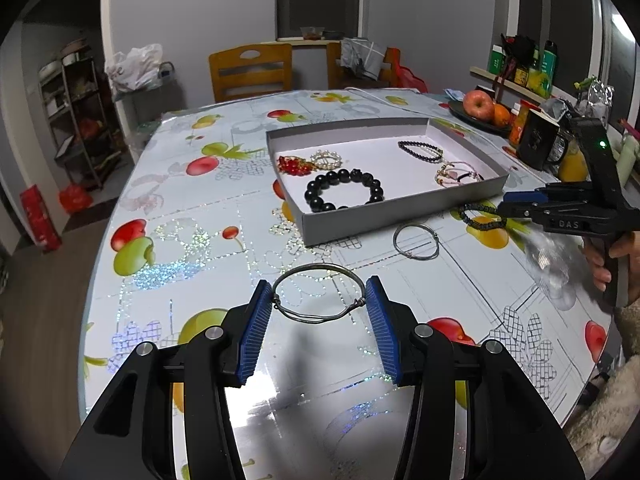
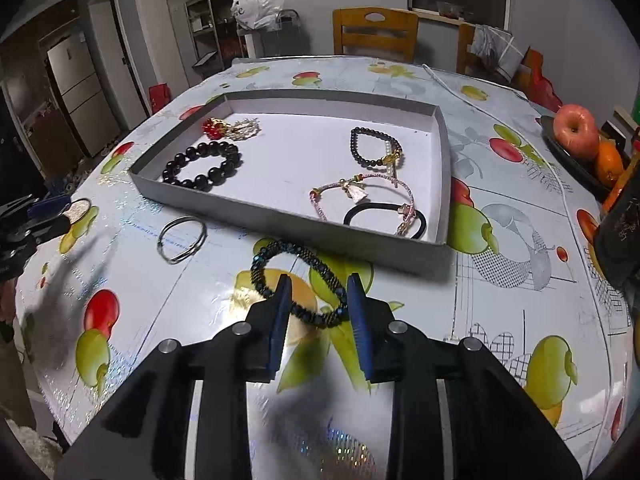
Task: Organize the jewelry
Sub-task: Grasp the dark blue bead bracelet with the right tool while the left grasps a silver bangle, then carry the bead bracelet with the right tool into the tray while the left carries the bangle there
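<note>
In the left wrist view my left gripper (image 1: 319, 294) is shut on a thin silver wire bangle (image 1: 316, 270), its blue pads pressing on both sides, just above the tablecloth. My right gripper (image 2: 320, 286) stands open over a dark blue beaded bracelet (image 2: 296, 250) lying on the table. The bracelet's near arc runs between the fingers. From the left wrist the right gripper (image 1: 507, 205) shows at that bracelet (image 1: 480, 218). A second silver bangle (image 1: 416, 242) (image 2: 182, 240) lies before the grey tray (image 1: 400, 212) (image 2: 280, 220).
The tray holds a black bead bracelet (image 2: 202, 170), a red charm (image 2: 214, 126), a small dark bead string (image 2: 374, 148), a pink cord bracelet and a black hair tie (image 2: 384, 220). A fruit plate (image 2: 560, 148) and a black mug (image 1: 538, 140) stand at the right.
</note>
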